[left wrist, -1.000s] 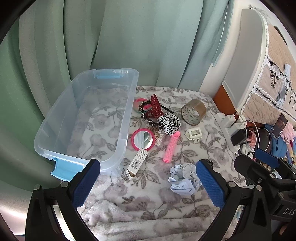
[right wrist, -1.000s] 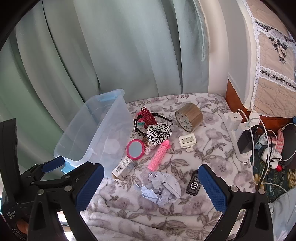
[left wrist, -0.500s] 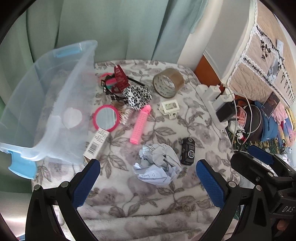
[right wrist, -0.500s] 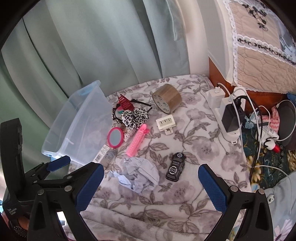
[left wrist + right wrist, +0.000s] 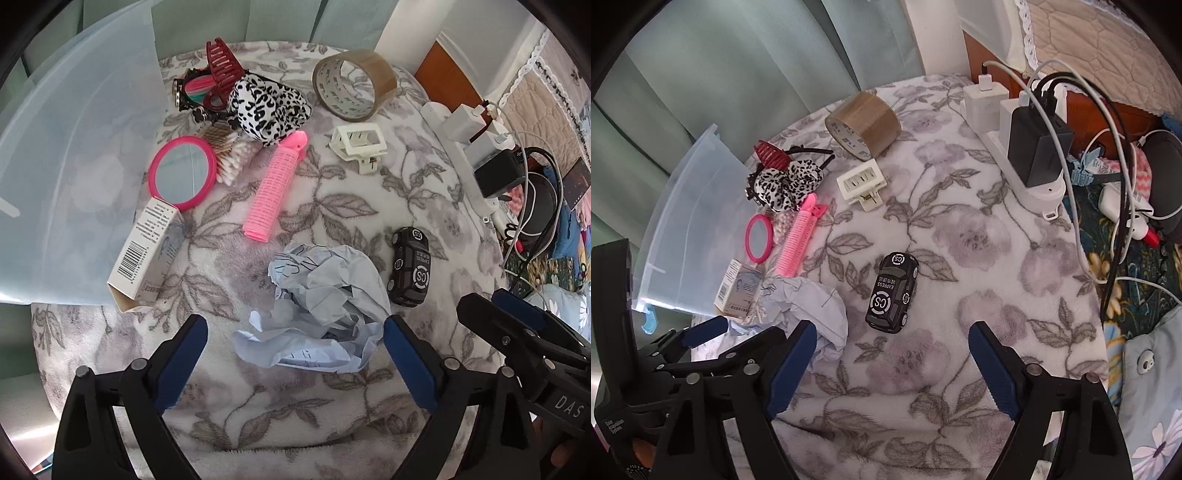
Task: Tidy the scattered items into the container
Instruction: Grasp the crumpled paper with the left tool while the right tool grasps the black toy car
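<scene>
Two grippers, left [image 5: 293, 334] and right [image 5: 892, 341], gape empty. Crumpled pale-blue paper [image 5: 325, 295], black toy car [image 5: 893, 292] lie outside the clear plastic bin [image 5: 74, 155]; nothing visibly binned

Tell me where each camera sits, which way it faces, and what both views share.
Left wrist: rides the left gripper, looking forward and down at the crumpled paper between its open jaws; the clear bin is at left, and the right gripper's frame shows at lower right.
Right wrist: rides the right gripper, facing the toy car ahead of its open jaws; the left gripper shows at lower left.
Shared: paper, car, tape roll, pink roller, mirror, bin, floral blanket.
</scene>
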